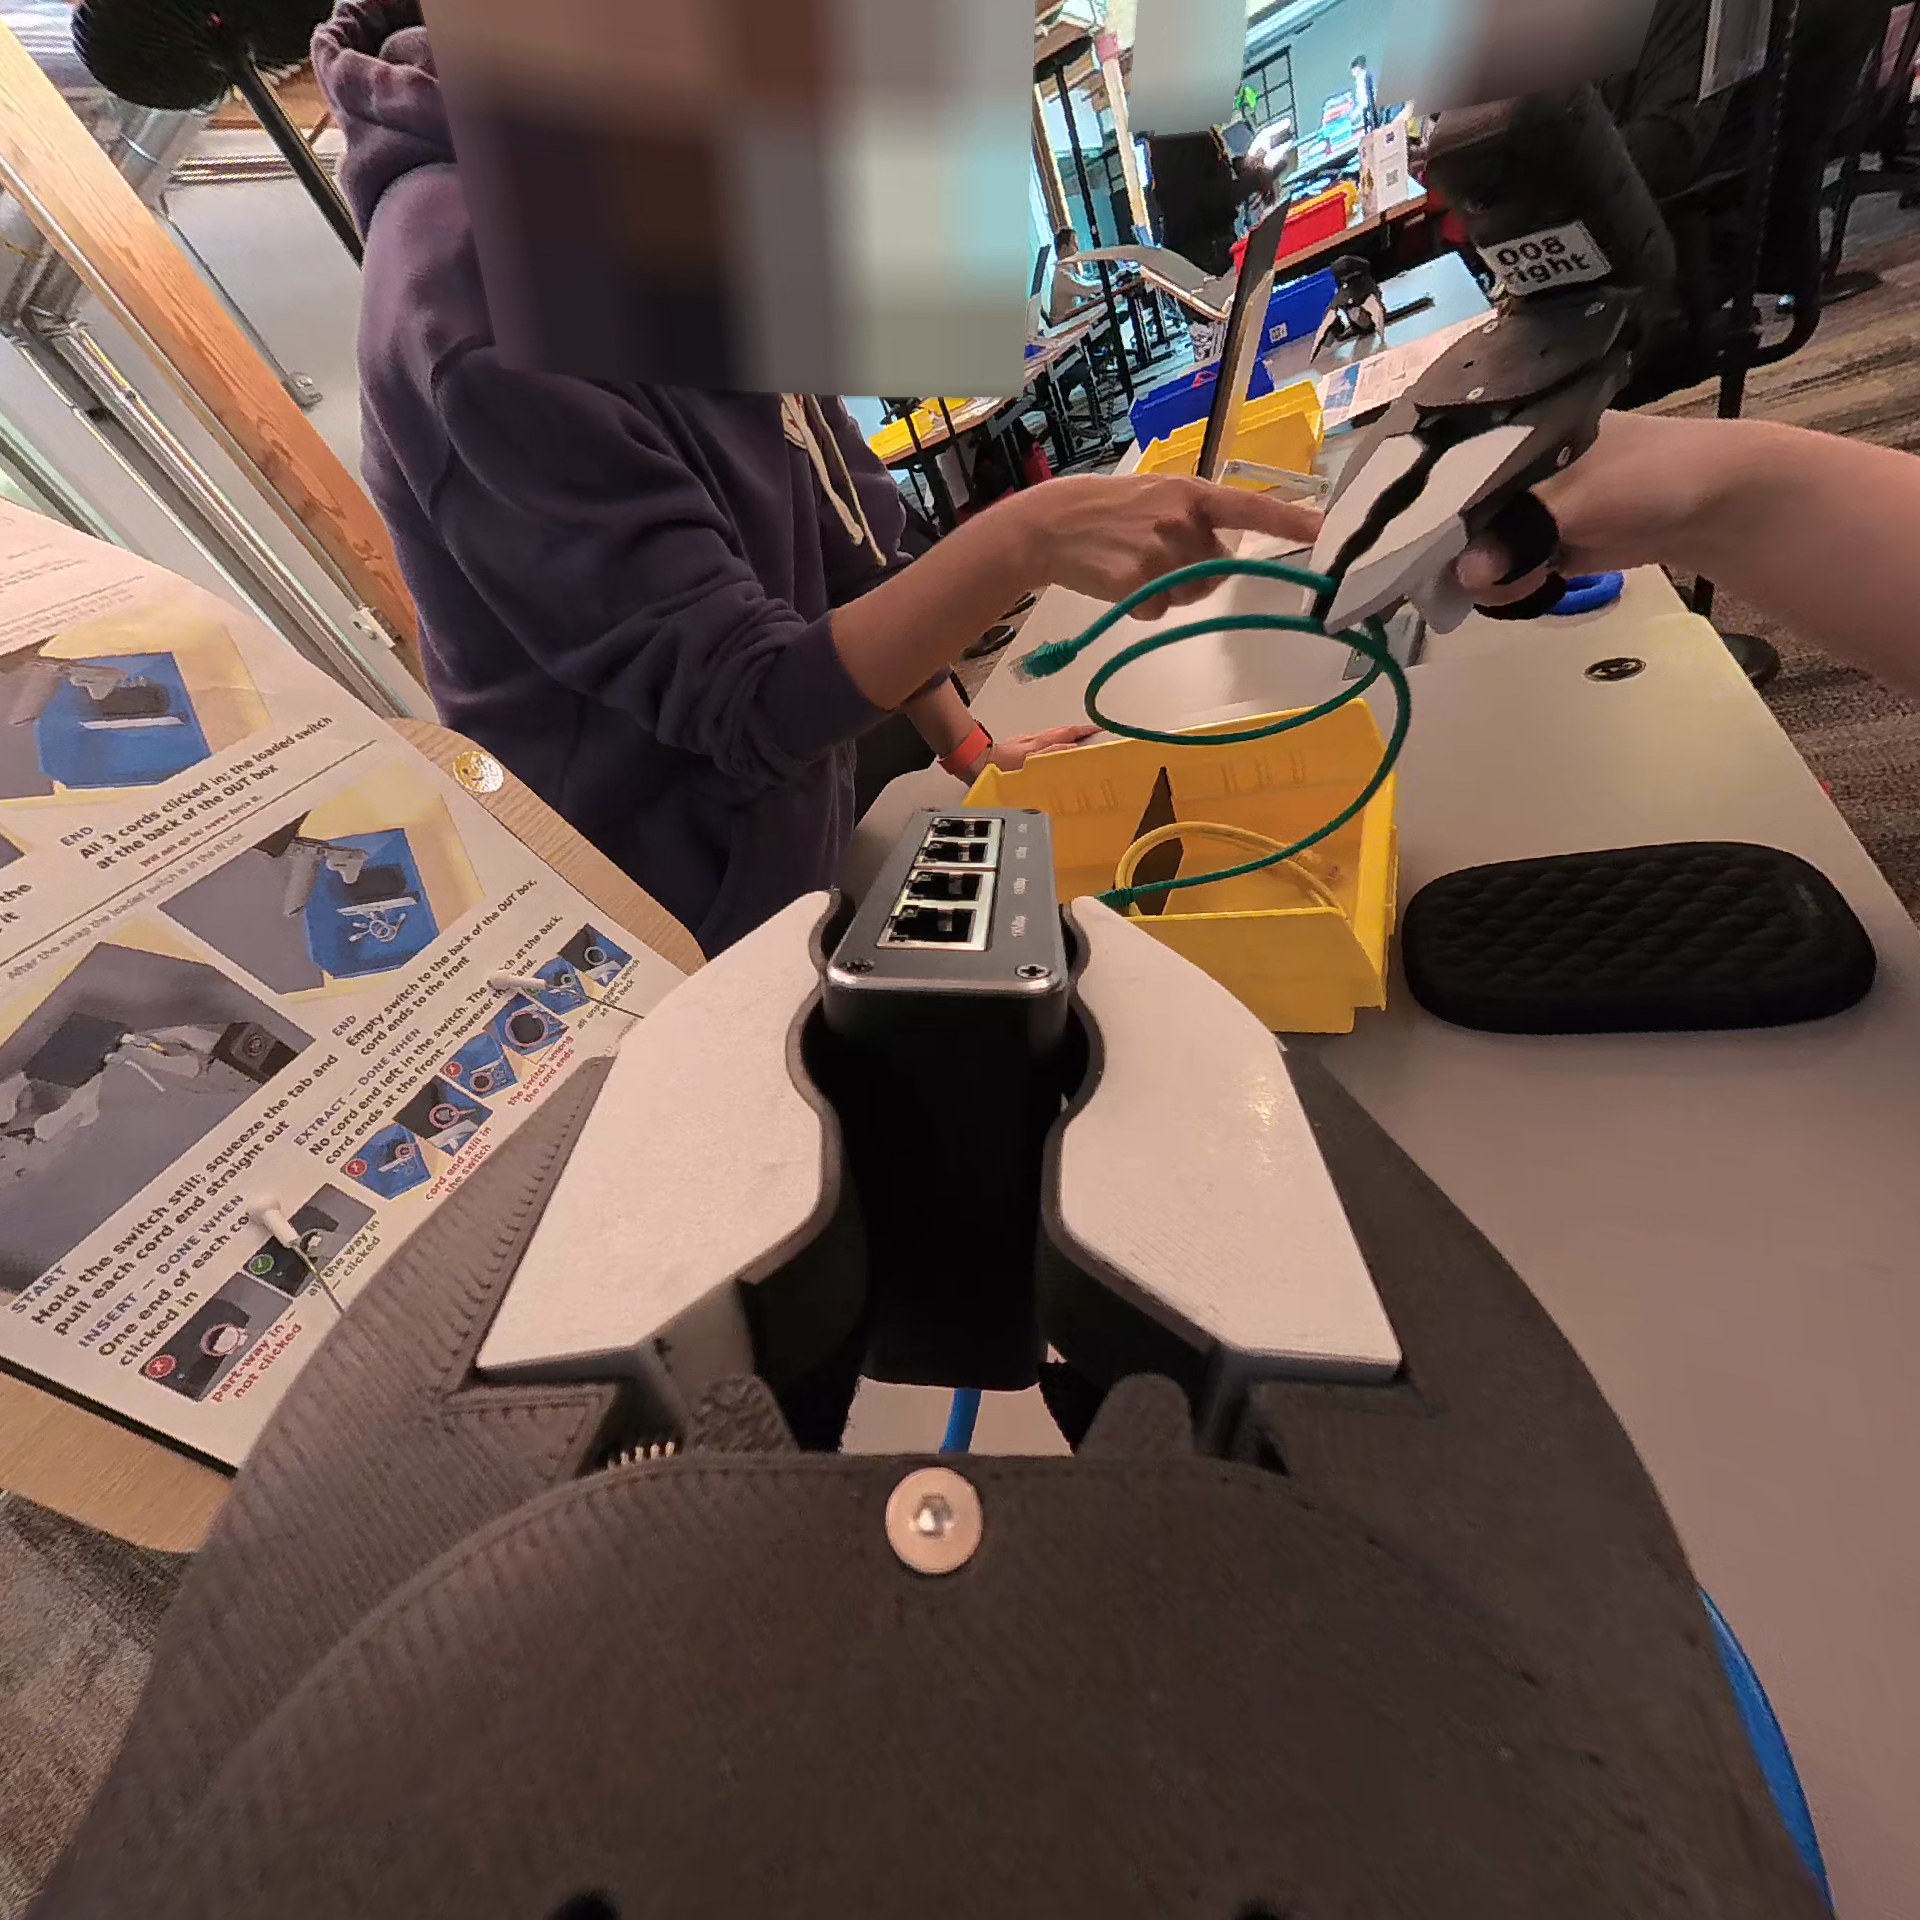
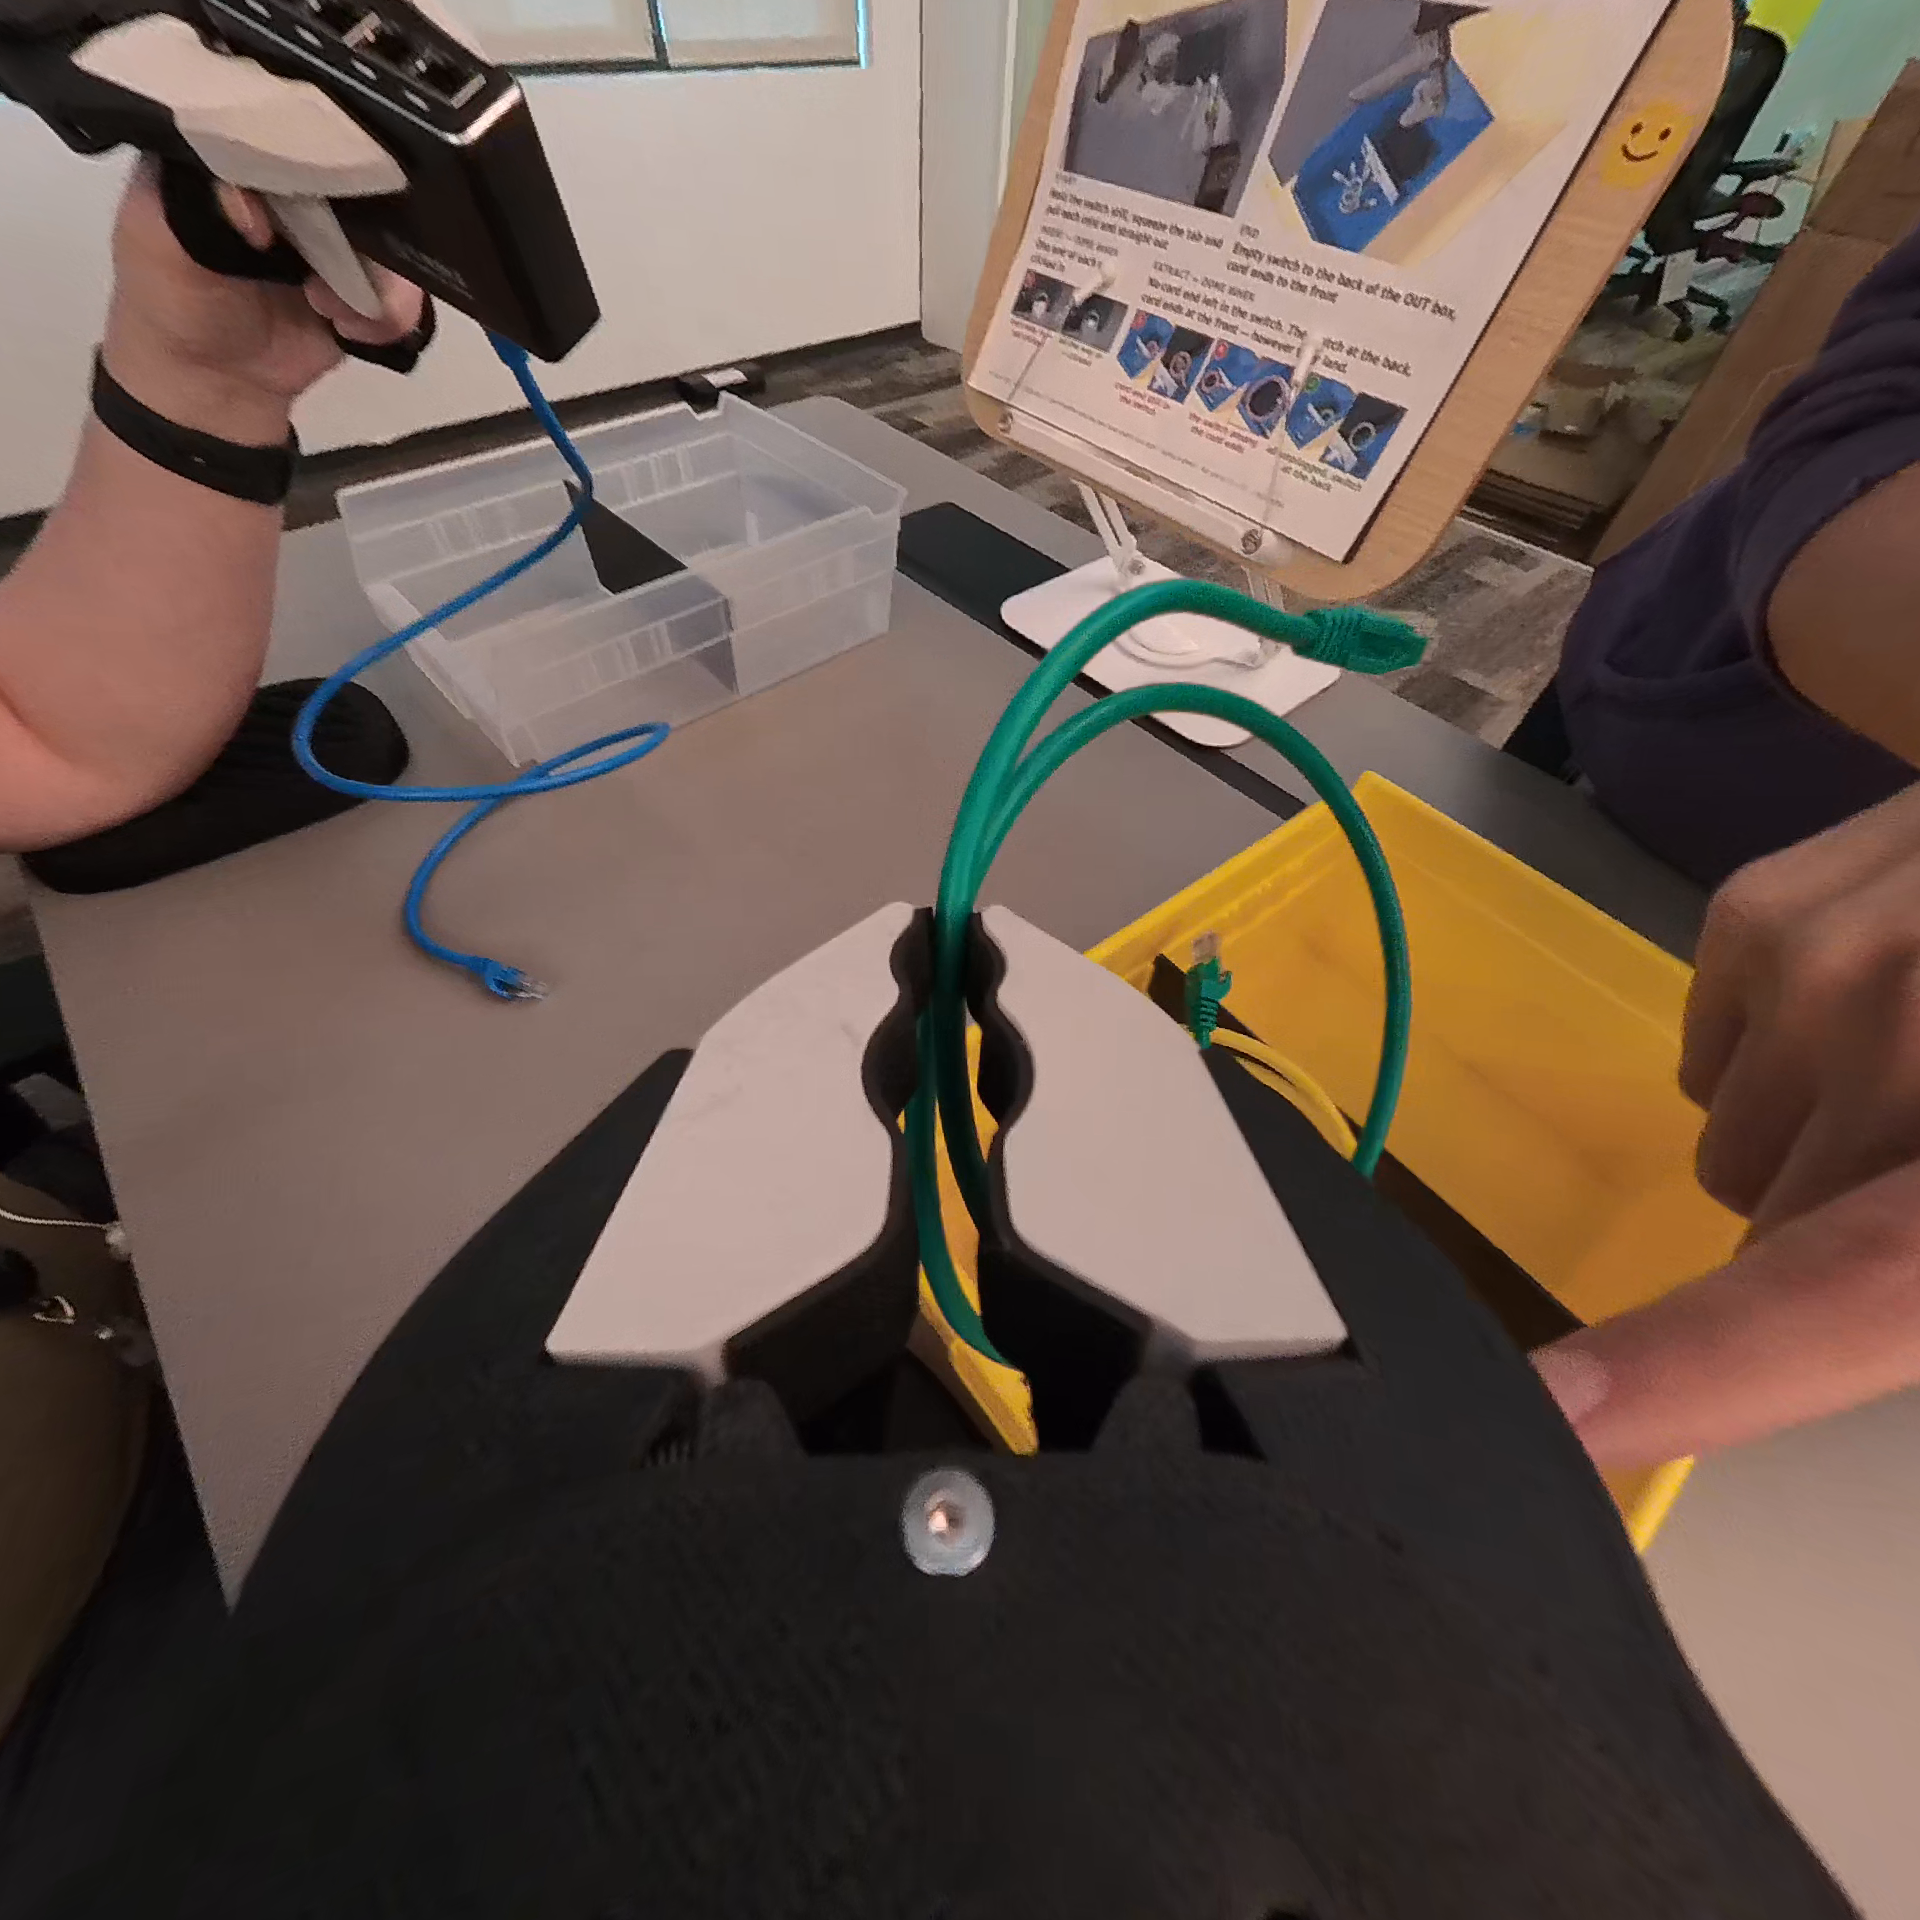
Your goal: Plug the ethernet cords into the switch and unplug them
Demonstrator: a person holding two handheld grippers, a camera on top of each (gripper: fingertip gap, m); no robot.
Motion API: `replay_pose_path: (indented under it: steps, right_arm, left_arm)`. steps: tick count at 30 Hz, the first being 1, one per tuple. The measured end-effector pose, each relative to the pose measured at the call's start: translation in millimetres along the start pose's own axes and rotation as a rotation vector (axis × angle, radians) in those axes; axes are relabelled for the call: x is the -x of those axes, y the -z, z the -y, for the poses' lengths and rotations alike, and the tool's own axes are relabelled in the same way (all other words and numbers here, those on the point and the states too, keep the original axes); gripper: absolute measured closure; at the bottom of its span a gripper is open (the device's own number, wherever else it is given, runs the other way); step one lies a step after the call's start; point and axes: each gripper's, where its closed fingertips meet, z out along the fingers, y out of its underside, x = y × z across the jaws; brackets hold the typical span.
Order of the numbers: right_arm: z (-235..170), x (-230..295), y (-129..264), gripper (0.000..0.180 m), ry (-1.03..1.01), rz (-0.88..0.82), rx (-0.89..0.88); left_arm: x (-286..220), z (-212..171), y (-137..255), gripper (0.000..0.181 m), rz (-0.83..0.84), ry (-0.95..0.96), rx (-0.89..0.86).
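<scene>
My left gripper (image 1: 948, 914) is shut on the dark ethernet switch (image 1: 945, 935), held upright in the air with its row of ports facing up. A blue cord (image 2: 457, 665) hangs from the switch's lower end down to the table. My right gripper (image 2: 951, 914) is shut on a looped green cord (image 2: 1174, 707), lifted above the yellow bin (image 2: 1538, 1039). One green plug (image 2: 1361, 639) points away in the air; the other (image 2: 1205, 987) hangs by the bin's divider. A yellow cord (image 1: 1226, 862) lies in the bin.
A clear plastic bin (image 2: 623, 561) stands on the grey table (image 2: 675, 935). A black padded rest (image 1: 1631, 935) lies beside the yellow bin. An instruction board on a stand (image 2: 1299, 260) is at the table edge. A person in a purple hoodie (image 1: 582, 582) reaches a hand (image 1: 1143, 540) near my right gripper. The tips of one gripper are about 25 cm away from the tips of the other.
</scene>
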Motion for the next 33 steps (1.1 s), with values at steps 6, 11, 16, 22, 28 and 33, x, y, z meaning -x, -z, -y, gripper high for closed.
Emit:
replay_pose_path:
  steps: [6,11,16,22,28,33]
  right_arm:
    - [-13,-4,0,0.174,0.033,-0.036,0.049]
    - [-20,-9,3,0.174,0.143,-0.113,0.090]
    - [-47,-30,2,0.174,0.407,-0.294,0.316]
    - [-99,-39,-27,0.174,0.454,-0.228,0.505]
    - [-121,-38,-54,0.174,0.388,-0.113,0.517]
    - [-113,-39,-58,0.174,0.416,-0.138,0.510]
  left_arm:
    - [1,1,2,0.144,0.001,0.004,-0.006]
    - [1,1,2,0.145,0.003,0.004,-0.008]
    - [0,0,0,0.144,0.000,0.002,0.000]
    - [-5,-1,-4,0.145,-0.010,-0.004,0.008]
    - [-8,-6,-10,0.145,-0.022,0.006,0.022]
    - [-8,-8,-12,0.145,-0.025,0.016,0.031]
